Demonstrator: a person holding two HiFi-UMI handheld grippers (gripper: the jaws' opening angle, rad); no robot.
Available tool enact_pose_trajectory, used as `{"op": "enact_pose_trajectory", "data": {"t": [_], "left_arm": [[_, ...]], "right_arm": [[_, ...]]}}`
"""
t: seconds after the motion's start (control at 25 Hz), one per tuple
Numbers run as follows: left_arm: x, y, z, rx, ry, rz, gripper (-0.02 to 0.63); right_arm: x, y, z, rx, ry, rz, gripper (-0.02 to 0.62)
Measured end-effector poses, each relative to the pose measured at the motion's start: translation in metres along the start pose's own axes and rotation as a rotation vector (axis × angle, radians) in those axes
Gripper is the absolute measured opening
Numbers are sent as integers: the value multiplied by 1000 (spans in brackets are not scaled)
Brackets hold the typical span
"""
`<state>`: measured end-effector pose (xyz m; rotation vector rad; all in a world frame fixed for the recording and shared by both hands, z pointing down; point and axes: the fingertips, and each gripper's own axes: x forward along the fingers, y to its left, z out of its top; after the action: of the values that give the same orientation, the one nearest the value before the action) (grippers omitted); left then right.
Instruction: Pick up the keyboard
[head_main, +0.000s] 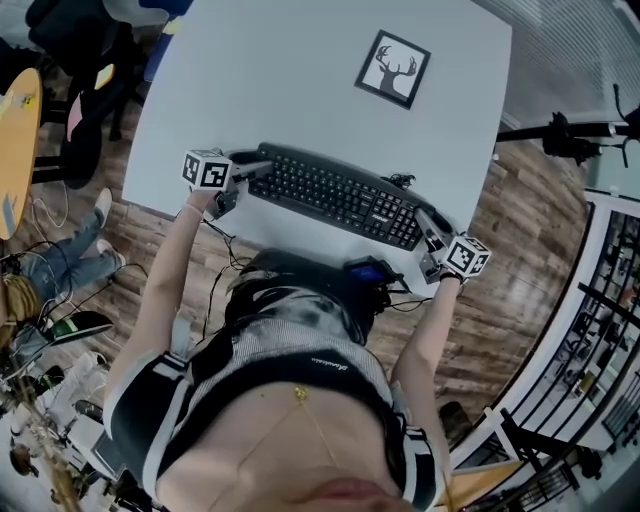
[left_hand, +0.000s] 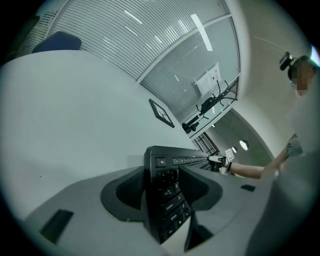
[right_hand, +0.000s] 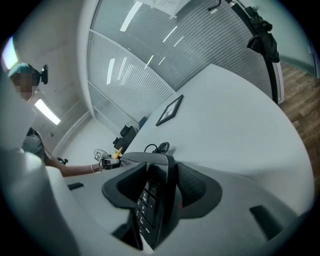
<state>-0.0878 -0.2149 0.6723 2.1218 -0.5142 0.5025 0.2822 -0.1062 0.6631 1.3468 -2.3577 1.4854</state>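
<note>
Keyboard (head_main: 335, 195): black, full-size, lying at a slant on the white table (head_main: 300, 90), close to its near edge and towards the near right corner; a coiled cable (head_main: 400, 181) sits at its far side.

Left gripper (head_main: 255, 170): jaws partly closed, pads pressed on the keyboard's left end, top and underside.

Right gripper (head_main: 432, 232): jaws likewise part-way in, clamped on the right end.

Framed deer picture (head_main: 393, 68): further back, near the far right corner, well apart from the keyboard.

Step in hand: grip taken at both ends; the keyboard appears not yet raised.

Next move: both hands should rise together and level, so the board neither twists nor slips, with slack for the cable.
</note>
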Motion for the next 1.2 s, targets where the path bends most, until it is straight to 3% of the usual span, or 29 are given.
{"op": "enact_pose_trajectory", "data": {"t": [0.16, 0.32, 0.6, 0.76, 0.88, 1.04, 1.2], "left_arm": [[-2, -6, 2, -30, -26, -64, 204], [2, 0, -2, 8, -1, 2, 193], [7, 5, -5, 4, 26, 72, 189], [13, 6, -14, -35, 66, 70, 192], [10, 8, -5, -10, 62, 134, 199], [17, 8, -18, -44, 85, 99, 201], [11, 12, -10, -11, 68, 157, 202]], "right_arm": [[-6, 5, 0, -4, -9, 16, 181], [-6, 2, 0, 0, -7, 4, 176], [0, -6, -5, -11, -18, -60, 184], [1, -10, -6, -17, -12, -90, 186], [1, -13, -6, -25, -16, -116, 189], [2, -15, -7, -20, -9, -134, 192], [3, -17, -8, -33, -2, -163, 198]]}}
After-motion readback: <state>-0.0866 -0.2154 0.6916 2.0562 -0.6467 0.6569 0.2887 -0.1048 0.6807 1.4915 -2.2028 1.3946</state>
